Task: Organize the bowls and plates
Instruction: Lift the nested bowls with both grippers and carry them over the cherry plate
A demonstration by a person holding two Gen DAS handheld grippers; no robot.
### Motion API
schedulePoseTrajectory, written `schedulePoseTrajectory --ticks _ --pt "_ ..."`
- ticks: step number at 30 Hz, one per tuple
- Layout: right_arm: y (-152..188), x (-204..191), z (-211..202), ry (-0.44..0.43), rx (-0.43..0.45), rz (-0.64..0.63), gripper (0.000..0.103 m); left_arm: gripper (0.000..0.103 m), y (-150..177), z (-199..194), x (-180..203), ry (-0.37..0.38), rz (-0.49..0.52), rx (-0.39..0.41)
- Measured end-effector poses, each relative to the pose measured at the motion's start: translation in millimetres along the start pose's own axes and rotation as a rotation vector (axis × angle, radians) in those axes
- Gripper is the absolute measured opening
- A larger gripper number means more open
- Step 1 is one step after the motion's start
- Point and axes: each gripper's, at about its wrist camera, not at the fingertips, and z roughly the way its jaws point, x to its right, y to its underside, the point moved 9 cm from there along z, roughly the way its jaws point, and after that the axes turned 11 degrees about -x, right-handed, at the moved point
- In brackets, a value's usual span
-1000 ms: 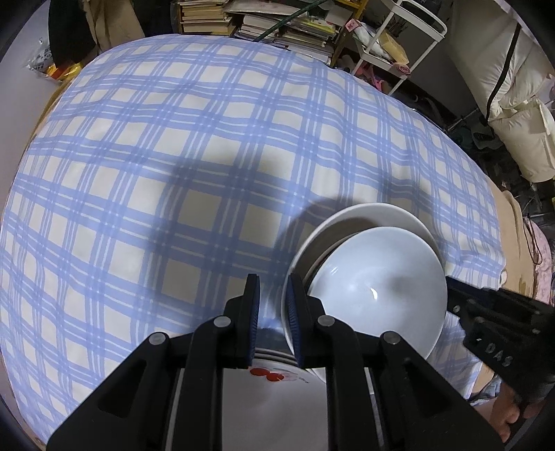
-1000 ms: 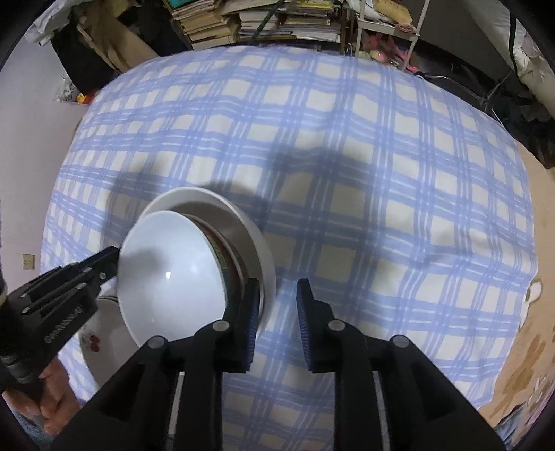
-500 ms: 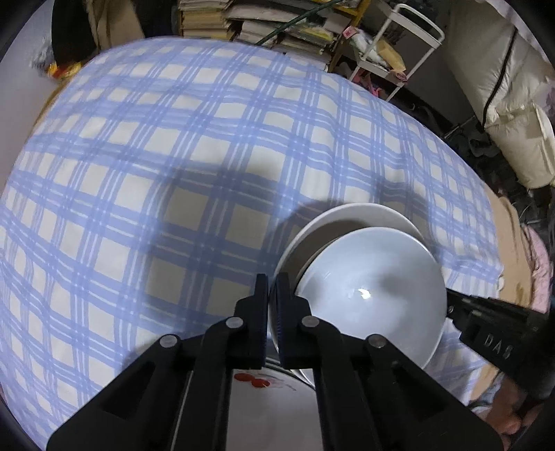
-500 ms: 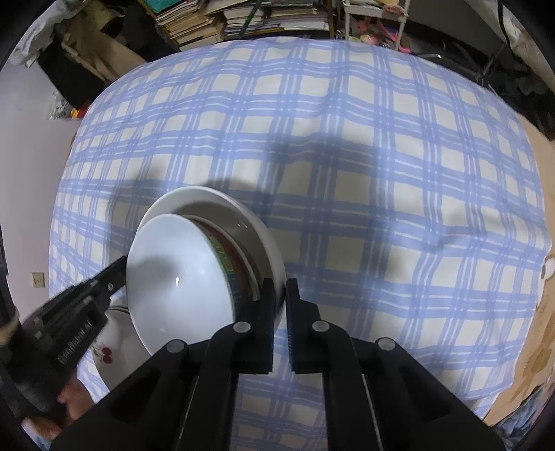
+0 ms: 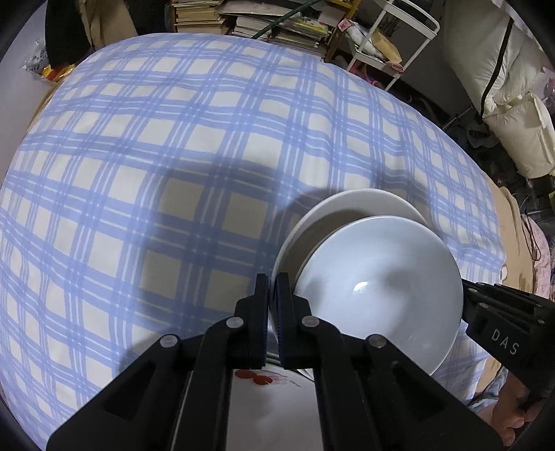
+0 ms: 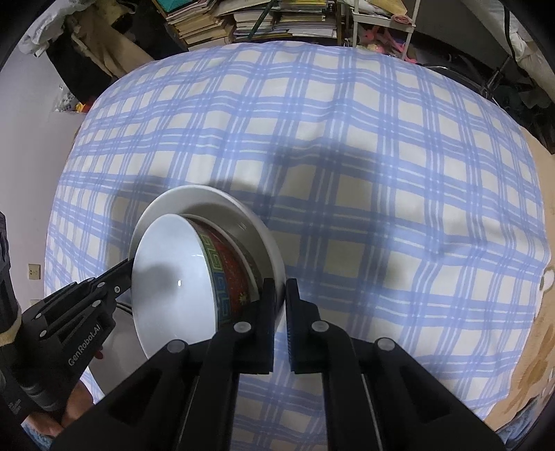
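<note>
A white bowl with a red and green patterned outside [image 5: 378, 288] [image 6: 173, 277] sits in a larger cream plate [image 5: 350, 204] [image 6: 215, 201]. My left gripper [image 5: 272, 288] is shut on the plate's left rim. My right gripper [image 6: 280, 295] is shut on the plate's right rim. Both hold the stack above the blue checked tablecloth [image 5: 173, 156] [image 6: 347, 156]. A white plate with red cherries [image 5: 270, 399] lies under the left gripper, mostly hidden.
Stacks of books [image 5: 260, 24] [image 6: 242, 20] and a white wire rack [image 5: 388, 34] stand beyond the table's far edge. Cream cushions [image 5: 513, 104] lie at the far right. The table's right edge [image 6: 520, 347] is close.
Both grippers have closed from open onto the cream plate's opposite rims. The stack appears slightly lifted and tilted.
</note>
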Motion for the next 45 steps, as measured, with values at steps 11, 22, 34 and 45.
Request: schedulePoseTrajectory --ticks 11,22,34,45 --pt "-1 4 0 -0.011 0.009 -0.009 0.009 0.003 -3 5 3 -0.058 0.005 -0.064" --pt "-2 -1 -1 -0.002 0.027 0.021 0.009 0.003 -2 6 1 -0.042 -0.003 -0.041" --pt "1 -3 -4 -0.008 0.087 -0.01 0.009 0.002 -3 5 1 -0.06 -0.035 -0.05" --pt "10 4 -6 -0.034 0.053 -0.053 0.009 0.002 -3 -7 13 -0.131 0.0 -0.056"
